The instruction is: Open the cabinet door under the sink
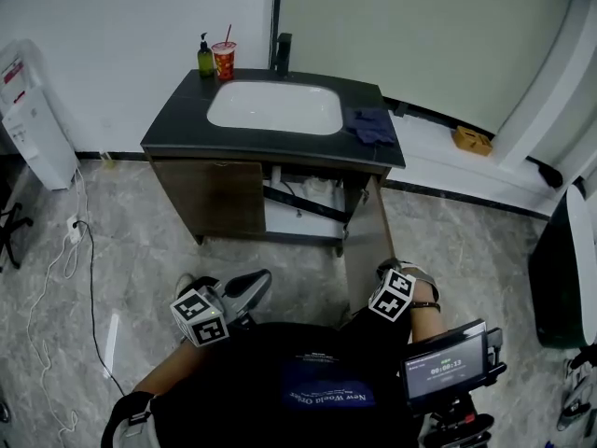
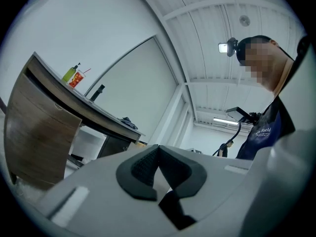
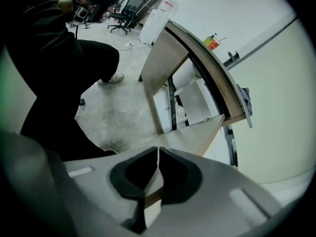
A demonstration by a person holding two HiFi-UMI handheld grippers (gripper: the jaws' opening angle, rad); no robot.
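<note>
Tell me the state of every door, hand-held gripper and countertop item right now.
left door: shut
right door: open
left hand-held gripper: shut, empty
right hand-held gripper: shut on right door edge
cup: upright, straw in
bottle: upright

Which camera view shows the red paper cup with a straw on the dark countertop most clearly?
The head view: the red paper cup with a straw stands unobstructed, seen from above, beside the green pump bottle. The left gripper view shows it small, from below; the right gripper view shows only a tiny red spot.
</note>
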